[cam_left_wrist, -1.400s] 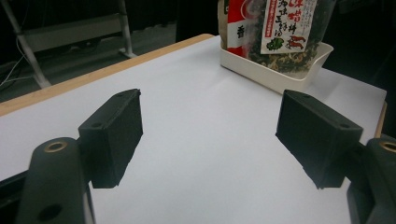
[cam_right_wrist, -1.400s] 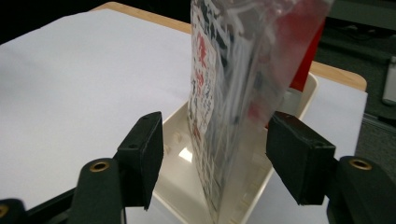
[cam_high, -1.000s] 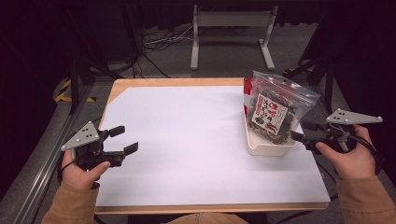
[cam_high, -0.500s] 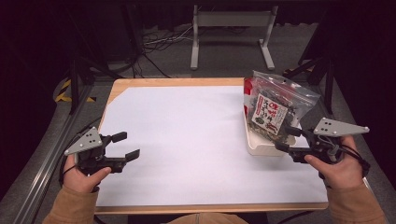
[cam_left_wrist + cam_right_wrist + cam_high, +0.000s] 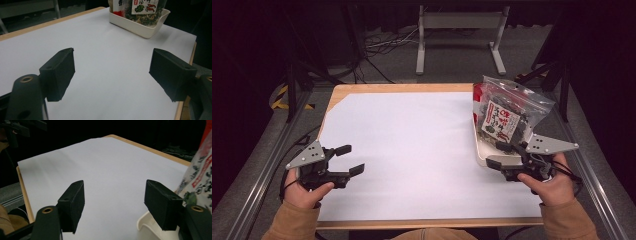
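Both jaws released: left gripper (image 5: 351,160) over white-covered wooden bench (image 5: 412,140), right gripper (image 5: 501,154) beside shallow white plastic tray (image 5: 482,155) holding clear snack bag (image 5: 504,112).

The high view looks forward and down from the near side over the whole bench (image 5: 412,150). Each tool view rides low and close, facing across the white surface; both share the tray (image 5: 140,23) at the right.
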Tool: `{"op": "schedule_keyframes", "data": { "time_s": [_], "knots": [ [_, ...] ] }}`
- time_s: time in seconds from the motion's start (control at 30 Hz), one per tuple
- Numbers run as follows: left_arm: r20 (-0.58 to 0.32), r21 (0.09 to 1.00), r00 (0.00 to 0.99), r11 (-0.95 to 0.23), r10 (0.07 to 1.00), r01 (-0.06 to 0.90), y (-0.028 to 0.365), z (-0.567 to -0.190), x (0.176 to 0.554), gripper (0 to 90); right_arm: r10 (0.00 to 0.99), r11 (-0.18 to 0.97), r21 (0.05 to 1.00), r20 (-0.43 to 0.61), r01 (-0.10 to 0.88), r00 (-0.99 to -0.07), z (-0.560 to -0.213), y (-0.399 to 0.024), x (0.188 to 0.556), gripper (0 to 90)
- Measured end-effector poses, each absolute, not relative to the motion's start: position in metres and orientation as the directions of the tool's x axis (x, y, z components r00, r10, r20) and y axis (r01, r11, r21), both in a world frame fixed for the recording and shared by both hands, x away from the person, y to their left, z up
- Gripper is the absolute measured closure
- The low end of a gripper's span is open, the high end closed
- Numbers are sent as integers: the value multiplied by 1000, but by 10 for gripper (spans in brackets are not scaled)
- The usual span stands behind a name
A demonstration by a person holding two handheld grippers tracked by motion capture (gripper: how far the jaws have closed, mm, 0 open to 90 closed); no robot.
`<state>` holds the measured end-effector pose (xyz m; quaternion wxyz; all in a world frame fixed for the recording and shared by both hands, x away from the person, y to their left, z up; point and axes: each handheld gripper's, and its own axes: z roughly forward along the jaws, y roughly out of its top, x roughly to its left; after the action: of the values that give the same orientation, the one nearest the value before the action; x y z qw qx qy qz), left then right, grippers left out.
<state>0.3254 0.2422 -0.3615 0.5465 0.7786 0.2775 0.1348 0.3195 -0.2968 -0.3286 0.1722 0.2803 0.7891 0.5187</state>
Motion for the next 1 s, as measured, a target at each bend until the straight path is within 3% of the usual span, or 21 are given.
{"op": "schedule_keyframes", "data": {
  "time_s": [0.4, 0.73, 1.0],
  "knots": [
    [-109, 925, 813, -241, 572, 294, 237, -374, 325, 207, 600, 300, 920, 24, 253, -800, -364, -271, 329, 330],
    [-121, 928, 802, -221, 585, 301, 236, -387, 325, 207, 586, 360, 900, -13, 246, -810, -402, -239, 334, 344],
    [-102, 919, 793, -247, 601, 306, 236, -392, 327, 197, 598, 356, 906, -33, 228, -801, -402, -238, 334, 326]
  ]
}}
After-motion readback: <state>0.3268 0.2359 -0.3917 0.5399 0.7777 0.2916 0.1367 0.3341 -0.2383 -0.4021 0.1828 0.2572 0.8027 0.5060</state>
